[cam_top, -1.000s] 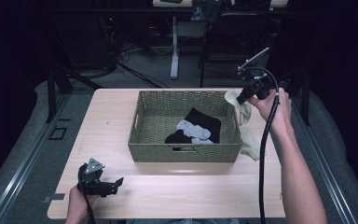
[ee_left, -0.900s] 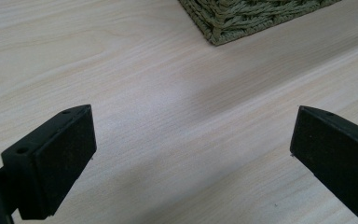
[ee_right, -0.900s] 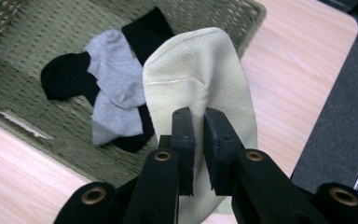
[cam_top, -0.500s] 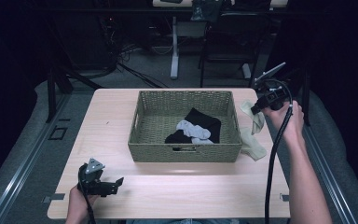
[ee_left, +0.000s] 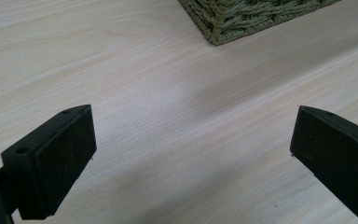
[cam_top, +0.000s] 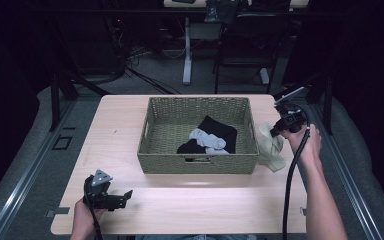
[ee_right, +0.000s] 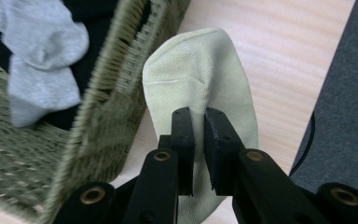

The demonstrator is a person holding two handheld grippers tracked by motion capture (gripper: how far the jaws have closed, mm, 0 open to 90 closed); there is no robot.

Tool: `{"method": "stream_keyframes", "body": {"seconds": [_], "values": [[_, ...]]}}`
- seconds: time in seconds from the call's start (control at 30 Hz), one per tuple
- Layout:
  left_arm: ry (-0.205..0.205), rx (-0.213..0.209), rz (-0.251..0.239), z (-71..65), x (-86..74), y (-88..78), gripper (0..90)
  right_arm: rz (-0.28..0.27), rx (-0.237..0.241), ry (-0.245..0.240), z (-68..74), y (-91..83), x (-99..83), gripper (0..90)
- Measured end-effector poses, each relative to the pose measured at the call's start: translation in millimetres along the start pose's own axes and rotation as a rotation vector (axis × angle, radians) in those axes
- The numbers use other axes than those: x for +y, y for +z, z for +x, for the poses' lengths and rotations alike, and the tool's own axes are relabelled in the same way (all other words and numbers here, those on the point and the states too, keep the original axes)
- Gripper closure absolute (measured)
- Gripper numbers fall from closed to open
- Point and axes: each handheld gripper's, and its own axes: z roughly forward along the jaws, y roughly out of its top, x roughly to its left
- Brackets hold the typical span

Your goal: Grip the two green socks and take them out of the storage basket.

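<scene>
The right hand-held gripper (ee_right: 198, 119) pinches a pale green sock (ee_right: 200, 88) between nearly closed jaws. The sock hangs onto the desk (cam_top: 115, 135) just beside the right wall of the basket (cam_top: 198, 164), which holds grey (cam_top: 207, 140) and black socks (cam_top: 220, 129). The left hand-held gripper (ee_left: 191, 154) rests open over bare desk.
</scene>
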Motion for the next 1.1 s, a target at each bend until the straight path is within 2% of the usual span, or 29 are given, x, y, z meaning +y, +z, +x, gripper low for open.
{"method": "stream_keyframes", "body": {"seconds": [0.27, 0.33, 0.37, 0.43, 0.57, 0.63, 0.67, 0.7, 0.8, 1.1], "values": [[0.000, -0.001, 0.001, 0.1, 0.0, 0.1, 0.3, 0.056, 0.001, 0.018, -7.7, 37.3, -9.2, 81.7], [0.000, 0.000, 0.001, 0.1, 0.0, 0.1, 0.3, 0.067, -0.012, 0.020, -8.0, 45.0, -10.7, 81.4], [0.000, 0.000, 0.001, 0.2, -0.1, 0.1, 0.3, 0.071, 0.001, 0.024, -7.9, 49.5, -11.2, 81.3], [0.000, 0.000, 0.001, 0.2, -0.1, 0.0, 0.3, 0.070, -0.004, 0.030, -7.1, 59.2, -12.8, 80.6], [0.000, -0.001, 0.000, 0.3, -0.2, 0.0, 0.3, 0.067, 0.002, 0.041, -6.0, 68.0, -15.3, 75.1], [0.001, -0.001, -0.001, 0.3, -0.2, -0.1, 0.3, 0.069, 0.006, 0.029, -5.9, 68.5, -15.9, 68.9], [0.001, -0.001, -0.001, 0.3, -0.2, -0.1, 0.2, 0.039, 0.005, 0.051, -4.0, 68.8, -17.6, 63.0], [0.001, -0.001, -0.002, 0.3, -0.1, -0.1, 0.3, 0.054, 0.005, 0.028, -5.3, 65.6, -17.5, 59.3], [0.002, -0.001, -0.001, 0.1, -0.1, -0.2, 0.3, 0.017, -0.003, 0.029, -3.6, 57.9, -20.6, 45.9], [0.002, -0.001, -0.004, -0.3, 0.0, -0.2, 0.3, -0.064, -0.015, -0.002, 1.8, 28.0, -35.2, 20.5]]}}
